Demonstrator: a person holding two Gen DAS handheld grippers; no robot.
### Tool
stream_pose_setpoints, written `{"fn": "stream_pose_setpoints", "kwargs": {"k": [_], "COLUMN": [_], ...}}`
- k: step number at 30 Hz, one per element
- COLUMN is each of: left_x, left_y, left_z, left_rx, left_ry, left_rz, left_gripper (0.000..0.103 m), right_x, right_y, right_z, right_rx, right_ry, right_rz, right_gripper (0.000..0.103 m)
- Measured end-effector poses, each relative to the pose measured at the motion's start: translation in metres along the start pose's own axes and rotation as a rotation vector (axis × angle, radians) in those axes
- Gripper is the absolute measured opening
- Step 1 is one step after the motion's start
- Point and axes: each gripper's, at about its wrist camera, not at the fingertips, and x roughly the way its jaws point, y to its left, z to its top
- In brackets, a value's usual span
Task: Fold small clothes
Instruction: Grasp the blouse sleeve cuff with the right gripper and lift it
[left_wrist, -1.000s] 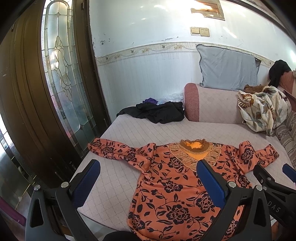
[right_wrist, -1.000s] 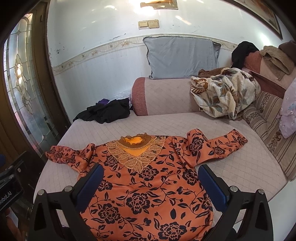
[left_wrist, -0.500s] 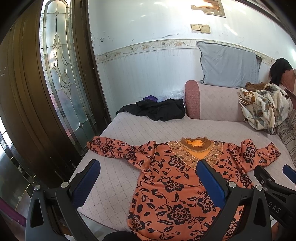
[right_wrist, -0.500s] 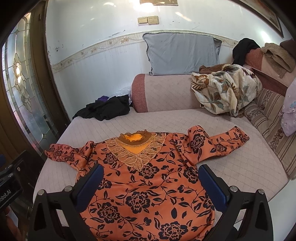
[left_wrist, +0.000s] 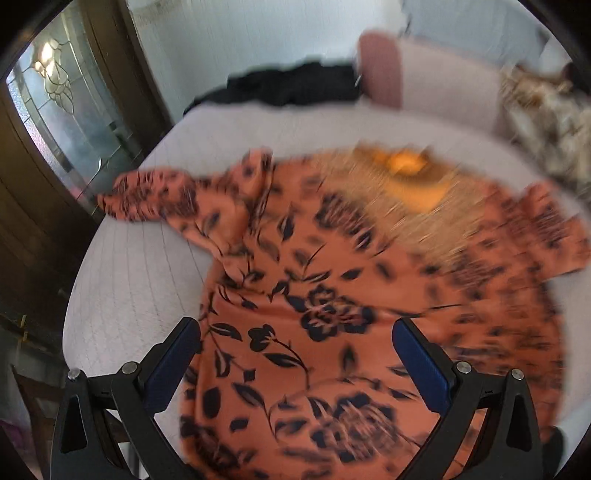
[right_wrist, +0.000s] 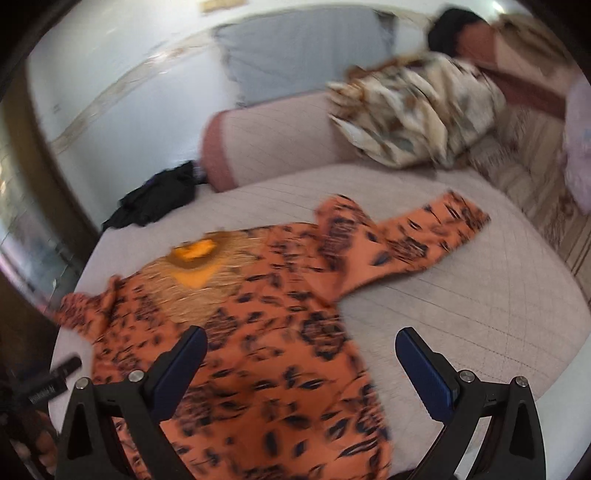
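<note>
An orange top with black flowers (left_wrist: 332, 295) (right_wrist: 258, 332) lies spread flat on the pale quilted cushion (left_wrist: 129, 295) (right_wrist: 461, 314), its gold embroidered neck (left_wrist: 402, 173) (right_wrist: 195, 266) pointing away. Both sleeves lie out to the sides, the left one (left_wrist: 162, 195) bunched. My left gripper (left_wrist: 295, 347) hangs open just above the top's left lower body. My right gripper (right_wrist: 301, 350) is open above the top's right side edge. Nothing sits between either pair of blue pads. Both views are motion-blurred.
A black garment (left_wrist: 288, 85) (right_wrist: 159, 199) lies at the cushion's back left by the wall. A pink bolster (right_wrist: 266, 147) and a floral blanket heap (right_wrist: 417, 114) sit behind. A wooden glazed door (left_wrist: 55, 110) stands left. The left gripper's body (right_wrist: 48, 384) shows at lower left.
Both grippers have dropped and pushed forward towards the top, which now fills much more of each view. The top itself has not moved, and both grippers stay open.
</note>
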Motion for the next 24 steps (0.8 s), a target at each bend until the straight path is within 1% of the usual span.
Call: {"fn": "stream_pose_setpoints", "kwargs": {"k": [2, 4, 6, 7, 8, 9, 10, 11, 12, 13, 14, 16, 18, 19, 20, 21, 22, 24], "left_x": [0.027, 0.042, 0.056, 0.064, 0.071, 0.079, 0.084, 0.092, 0.096, 0.096, 0.096, 0.097, 0.096, 0.098, 0.099, 0.100, 0.100, 0.102], "left_y": [-0.013, -0.022, -0.034, -0.039, -0.044, -0.046, -0.049, -0.051, -0.053, -0.052, -0.052, -0.053, -0.053, -0.053, -0.053, -0.052, -0.053, -0.055], "left_z": [0.001, 0.007, 0.020, 0.026, 0.032, 0.037, 0.038, 0.040, 0.041, 0.042, 0.044, 0.043, 0.043, 0.043, 0.043, 0.043, 0.044, 0.046], "left_rx": [0.011, 0.014, 0.004, -0.005, -0.015, -0.022, -0.027, -0.031, -0.040, -0.061, -0.070, -0.067, -0.081, -0.083, -0.083, -0.084, -0.085, -0.076], "left_ry": [-0.003, -0.009, -0.025, -0.028, -0.028, -0.026, -0.023, -0.008, 0.000, -0.004, -0.005, -0.002, -0.013, -0.016, -0.015, -0.010, -0.008, -0.007], "left_rz": [0.022, 0.026, 0.014, 0.011, 0.003, -0.009, -0.020, -0.021, -0.028, -0.044, -0.048, -0.044, -0.043, -0.043, -0.046, -0.052, -0.055, -0.055], "left_gripper": [0.103, 0.103, 0.103, 0.103, 0.103, 0.103, 0.103, 0.103, 0.103, 0.103, 0.103, 0.103, 0.103, 0.103, 0.103, 0.103, 0.103, 0.103], "right_x": [0.030, 0.055, 0.084, 0.099, 0.113, 0.125, 0.137, 0.148, 0.158, 0.168, 0.176, 0.185, 0.196, 0.199, 0.203, 0.210, 0.212, 0.205], "right_y": [-0.054, -0.105, -0.155, -0.177, -0.200, -0.218, -0.235, -0.249, -0.260, -0.269, -0.275, -0.281, -0.284, -0.283, -0.284, -0.288, -0.289, -0.285], "right_z": [0.013, 0.027, 0.042, 0.048, 0.053, 0.058, 0.062, 0.066, 0.070, 0.074, 0.078, 0.088, 0.095, 0.098, 0.102, 0.103, 0.104, 0.105], "right_rx": [0.108, 0.222, 0.334, 0.397, 0.477, 0.545, 0.612, 0.668, 0.708, 0.738, 0.763, 0.787, 0.788, 0.783, 0.775, 0.772, 0.781, 0.783], "right_ry": [0.033, 0.031, 0.054, 0.067, 0.067, 0.061, 0.051, 0.039, 0.032, 0.031, 0.017, -0.040, -0.052, -0.064, -0.077, -0.074, -0.060, -0.079], "right_rz": [-0.028, -0.004, 0.019, 0.030, 0.056, 0.079, 0.095, 0.103, 0.102, 0.101, 0.105, 0.124, 0.101, 0.080, 0.056, 0.040, 0.034, 0.022], "right_gripper": [0.103, 0.103, 0.102, 0.099, 0.092, 0.088, 0.082, 0.077, 0.074, 0.070, 0.070, 0.070, 0.067, 0.057, 0.030, 0.019, 0.012, 0.010]}}
